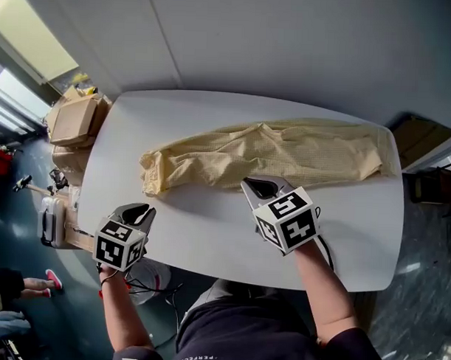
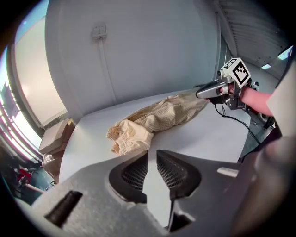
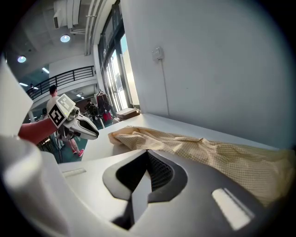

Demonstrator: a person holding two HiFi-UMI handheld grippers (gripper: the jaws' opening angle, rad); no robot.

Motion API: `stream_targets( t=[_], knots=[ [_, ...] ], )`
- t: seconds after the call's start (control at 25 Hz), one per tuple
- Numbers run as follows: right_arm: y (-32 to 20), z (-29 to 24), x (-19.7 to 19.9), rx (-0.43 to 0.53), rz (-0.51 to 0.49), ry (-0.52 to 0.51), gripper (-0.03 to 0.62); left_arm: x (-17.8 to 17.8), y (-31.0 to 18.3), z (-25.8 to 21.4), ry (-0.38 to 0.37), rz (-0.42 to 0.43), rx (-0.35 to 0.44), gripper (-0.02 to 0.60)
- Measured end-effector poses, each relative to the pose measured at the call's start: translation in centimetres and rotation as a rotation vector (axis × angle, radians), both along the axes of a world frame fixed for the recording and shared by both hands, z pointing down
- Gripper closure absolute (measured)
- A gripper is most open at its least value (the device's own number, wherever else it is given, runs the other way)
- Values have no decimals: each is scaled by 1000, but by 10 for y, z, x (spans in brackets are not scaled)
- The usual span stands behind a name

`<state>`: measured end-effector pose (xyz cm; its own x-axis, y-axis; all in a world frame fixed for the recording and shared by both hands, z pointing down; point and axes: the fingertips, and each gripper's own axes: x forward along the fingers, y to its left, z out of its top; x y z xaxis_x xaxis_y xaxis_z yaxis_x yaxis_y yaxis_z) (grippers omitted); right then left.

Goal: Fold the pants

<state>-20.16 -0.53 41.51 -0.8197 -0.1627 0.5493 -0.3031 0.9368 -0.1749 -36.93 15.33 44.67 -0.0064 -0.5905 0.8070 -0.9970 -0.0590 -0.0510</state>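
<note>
pants (image 1: 270, 159): pale yellow woven cloth with a fine check, matt, crumpled.
table (image 1: 208, 241): smooth white top with a faint satin sheen.
left gripper (image 1: 138, 209): grey matt plastic shell; 2 black ribbed pads (image 2: 132, 173).
right gripper (image 1: 259, 188): grey matt plastic, with dark ribbed pads.
boxes (image 1: 74, 118): dull brown cardboard, at the left edge of the frame.
floor (image 1: 421, 275): dark and glossy, at the lower right.

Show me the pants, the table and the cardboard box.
pants (image 1: 285, 154), head view, middle of the cloth.
table (image 1: 209, 230), head view, bare top near the front edge.
cardboard box (image 1: 72, 118), head view, its top face.
</note>
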Motion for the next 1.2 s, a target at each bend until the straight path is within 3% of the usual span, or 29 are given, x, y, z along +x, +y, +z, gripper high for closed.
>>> stream_targets(
  t=[0.16,0.24,0.44,0.84,1.0,1.2],
  knots=[
    [20,-7,-6,2,-24,-18,594,-14,2,-9,-45,-34,47,534],
    [26,-11,-15,4,-37,-21,594,-27,-5,-17,-56,-39,83,586],
    [50,-16,-57,-8,-61,-24,593,-54,-10,-22,3,19,113,586],
    [88,-20,-158,-77,-55,-44,594,-104,-37,4,-12,332,39,584],
    [98,-10,-186,-67,-61,-8,592,-112,-51,9,-2,434,57,581],
    [108,-6,-215,-88,-64,-9,592,-102,-63,10,105,589,91,520]
  ],
)
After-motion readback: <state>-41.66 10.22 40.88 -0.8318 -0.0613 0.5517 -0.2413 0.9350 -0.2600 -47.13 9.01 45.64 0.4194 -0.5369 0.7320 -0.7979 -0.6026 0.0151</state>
